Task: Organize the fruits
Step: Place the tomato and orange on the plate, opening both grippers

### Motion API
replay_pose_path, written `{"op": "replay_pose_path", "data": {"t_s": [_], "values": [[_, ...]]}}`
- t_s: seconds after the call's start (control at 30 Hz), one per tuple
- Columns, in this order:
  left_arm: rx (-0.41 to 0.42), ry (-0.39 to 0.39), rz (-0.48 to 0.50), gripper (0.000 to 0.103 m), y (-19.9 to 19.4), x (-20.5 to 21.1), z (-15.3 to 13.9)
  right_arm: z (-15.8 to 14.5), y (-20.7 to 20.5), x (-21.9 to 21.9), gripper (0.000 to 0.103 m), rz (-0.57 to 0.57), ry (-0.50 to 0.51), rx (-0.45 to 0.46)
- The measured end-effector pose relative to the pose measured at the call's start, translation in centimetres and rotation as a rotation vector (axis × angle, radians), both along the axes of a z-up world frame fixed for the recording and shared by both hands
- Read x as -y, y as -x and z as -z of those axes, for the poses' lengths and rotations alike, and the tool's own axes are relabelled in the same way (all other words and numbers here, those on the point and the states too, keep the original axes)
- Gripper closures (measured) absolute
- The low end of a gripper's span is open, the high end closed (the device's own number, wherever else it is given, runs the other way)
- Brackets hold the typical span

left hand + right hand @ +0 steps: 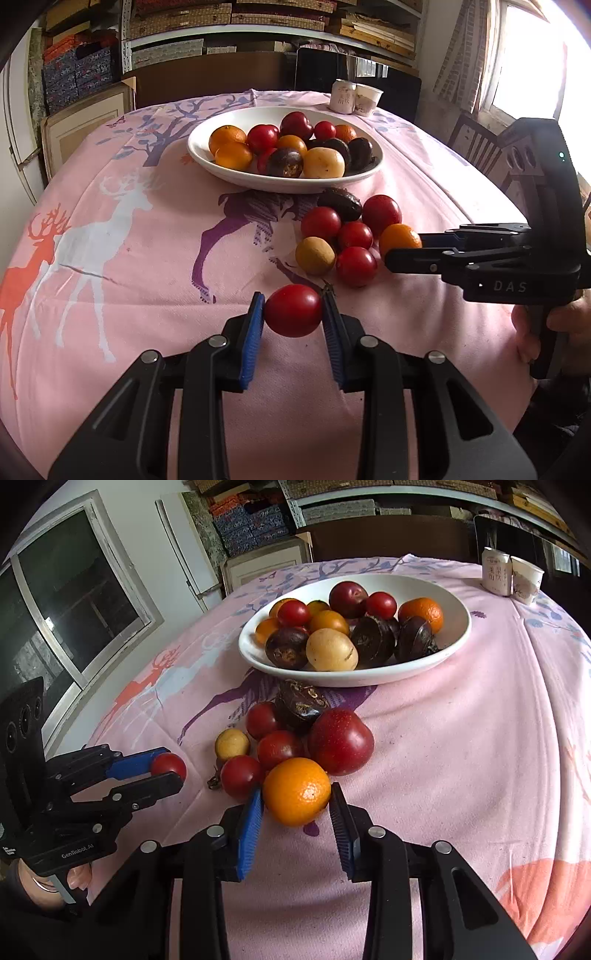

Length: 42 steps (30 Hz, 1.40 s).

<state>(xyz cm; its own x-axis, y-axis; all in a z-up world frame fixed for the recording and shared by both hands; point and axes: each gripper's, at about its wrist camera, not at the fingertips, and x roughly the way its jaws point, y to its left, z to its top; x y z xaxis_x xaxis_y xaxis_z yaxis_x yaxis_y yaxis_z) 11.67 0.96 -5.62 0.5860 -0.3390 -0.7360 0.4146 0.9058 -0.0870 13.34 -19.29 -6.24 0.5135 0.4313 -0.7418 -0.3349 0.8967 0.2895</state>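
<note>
While the left gripper pinches a red tomato between its blue pads, the right gripper squeezes an orange (both clear of the pile); the white bowl sits beyond both grippers' tips.

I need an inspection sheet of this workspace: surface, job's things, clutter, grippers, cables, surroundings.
Surface: pink deer-print tablecloth.
Job's things: white oval bowl holding mixed fruits; loose fruit pile beside it on the cloth.
Clutter: two white paper cups behind the bowl.
Grippers: left gripper shut on small red tomato; right gripper shut on round orange mandarin.
Cables: nothing seen.
Surroundings: shelves of boxes, window, wooden chair.
</note>
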Motion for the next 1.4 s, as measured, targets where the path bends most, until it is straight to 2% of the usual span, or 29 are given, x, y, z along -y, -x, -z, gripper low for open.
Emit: {"op": "replay_pose_path", "data": {"t_s": [0.17, 0.3, 0.47, 0.6, 0.77, 0.87, 0.9, 0.93, 0.97, 1.0, 1.03, 1.2, 1.4], "values": [[0.015, 0.024, -0.007, 0.072, 0.0, -0.3, -0.9, -1.6, 1.2, 2.0, 0.067, 0.023, -0.034, 0.049], [0.053, 0.036, -0.007, 0.072, -1.1, 0.0, -2.9, -4.0, 0.5, 4.1, 0.067, 0.055, -0.045, 0.097], [0.113, 0.042, -0.002, 0.072, -5.2, 1.7, -6.2, -7.3, -3.8, 5.5, 0.067, 0.089, -0.051, 0.133], [0.122, 0.042, -0.016, 0.072, -10.4, 3.7, -7.7, -8.0, -9.4, 6.1, 0.067, 0.13, -0.061, 0.111], [0.092, 0.013, -0.056, 0.072, -16.9, 5.5, -6.7, -6.7, -15.3, 5.9, 0.067, 0.173, -0.048, 0.071], [0.04, 0.001, -0.082, 0.072, -19.8, 5.9, -5.2, -5.7, -17.4, 5.5, 0.066, 0.177, -0.046, 0.054], [0.029, -0.001, -0.09, 0.07, -20.4, 5.9, -4.8, -5.5, -17.8, 5.5, 0.066, 0.178, -0.052, 0.051], [0.024, -0.002, -0.098, 0.065, -20.7, 5.8, -4.6, -5.3, -17.9, 5.5, 0.061, 0.187, -0.057, 0.054], [0.031, 0.002, -0.112, 0.049, -20.6, 5.5, -4.6, -5.4, -17.8, 5.6, 0.056, 0.199, -0.065, 0.063], [0.049, 0.02, -0.126, 0.038, -20.2, 5.1, -4.9, -5.5, -17.4, 5.8, 0.049, 0.205, -0.08, 0.076], [0.065, 0.037, -0.13, 0.035, -19.7, 4.7, -5.2, -5.7, -16.9, 5.9, 0.048, 0.205, -0.083, 0.085], [0.095, 0.037, -0.084, 0.034, -14.9, 3.6, -6.3, -5.9, -12.4, 6.7, 0.048, 0.183, -0.087, 0.11], [0.085, -0.076, 0.056, 0.034, -5.6, 3.5, -4.0, -4.1, -3.7, 8.3, 0.046, 0.2, -0.093, 0.147]]}}
